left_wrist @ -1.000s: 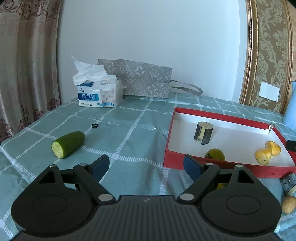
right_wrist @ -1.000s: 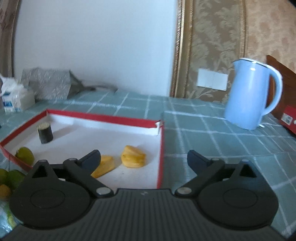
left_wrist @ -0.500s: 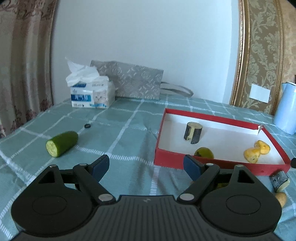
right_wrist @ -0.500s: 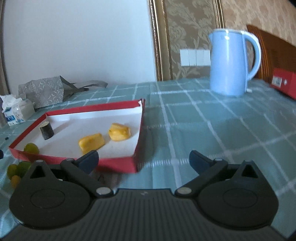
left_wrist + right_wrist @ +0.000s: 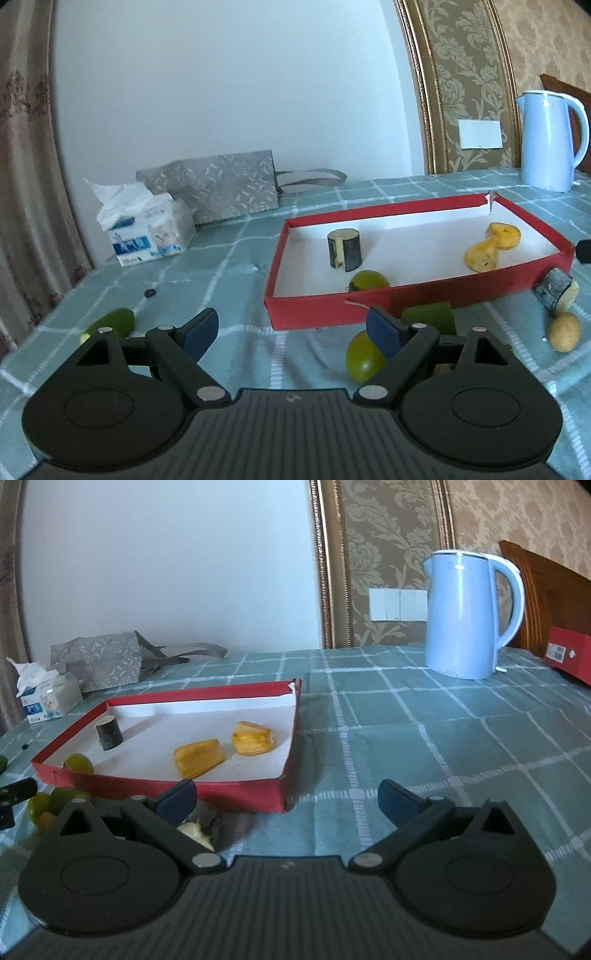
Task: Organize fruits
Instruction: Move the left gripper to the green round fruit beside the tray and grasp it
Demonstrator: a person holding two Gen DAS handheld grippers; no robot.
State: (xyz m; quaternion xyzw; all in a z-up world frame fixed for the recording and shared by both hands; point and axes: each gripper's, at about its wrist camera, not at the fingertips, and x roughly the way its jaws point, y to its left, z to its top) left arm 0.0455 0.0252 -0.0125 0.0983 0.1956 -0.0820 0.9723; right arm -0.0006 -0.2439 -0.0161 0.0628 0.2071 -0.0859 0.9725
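Observation:
A red tray with a white floor holds a dark cylinder piece, a green fruit and two yellow fruit pieces. The tray also shows in the right wrist view. In front of it lie a green grape, a dark-skinned piece and a small yellow fruit. A cucumber half lies at the left. My left gripper is open and empty above the cloth. My right gripper is open and empty, with a dark-skinned piece under its left finger.
A tissue box and a grey paper bag stand at the back. A blue kettle stands at the back right, with a red box beyond it. A small black ring lies on the checked cloth.
Both grippers have pulled back from the tray and risen a little. The left view has swung right, so the fruit in front of the tray shows. Both stay open.

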